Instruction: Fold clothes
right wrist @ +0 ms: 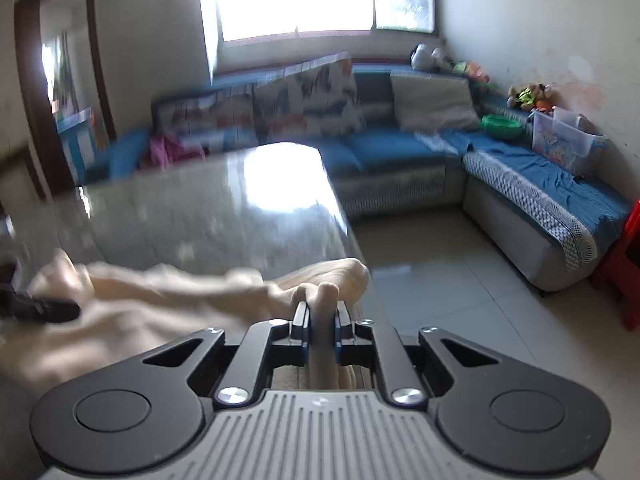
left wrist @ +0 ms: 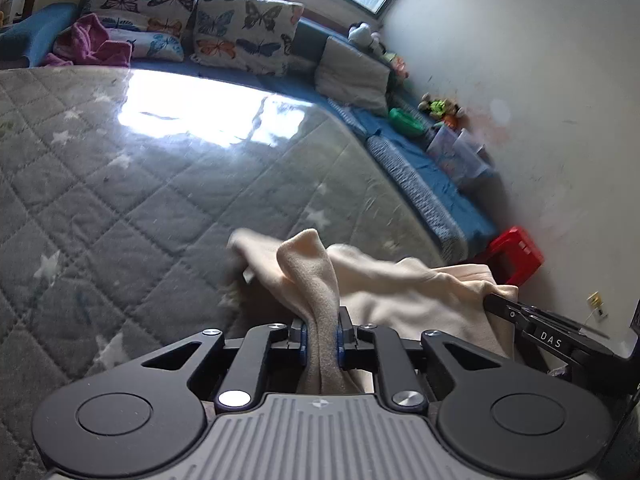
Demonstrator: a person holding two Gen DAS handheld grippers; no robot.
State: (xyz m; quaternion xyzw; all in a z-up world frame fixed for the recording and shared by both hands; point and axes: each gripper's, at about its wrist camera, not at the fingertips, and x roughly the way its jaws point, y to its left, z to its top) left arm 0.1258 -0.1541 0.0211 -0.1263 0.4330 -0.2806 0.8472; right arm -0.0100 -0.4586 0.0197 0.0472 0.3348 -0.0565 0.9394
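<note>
I have the left tool [left wrist: 322, 334] clenched on a bunched edge of the cream fleece garment [left wrist: 384, 280], and the right tool [right wrist: 322, 322] pinching another edge, so the cloth hangs between them just over the quilted counter [left wrist: 120, 200], near its corner, ready to spread flat.

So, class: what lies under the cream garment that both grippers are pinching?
Under the cream garment lies the grey quilted table cover with white stars. Whatever sits directly beneath the bunched cloth is covered and cannot be seen.
</note>
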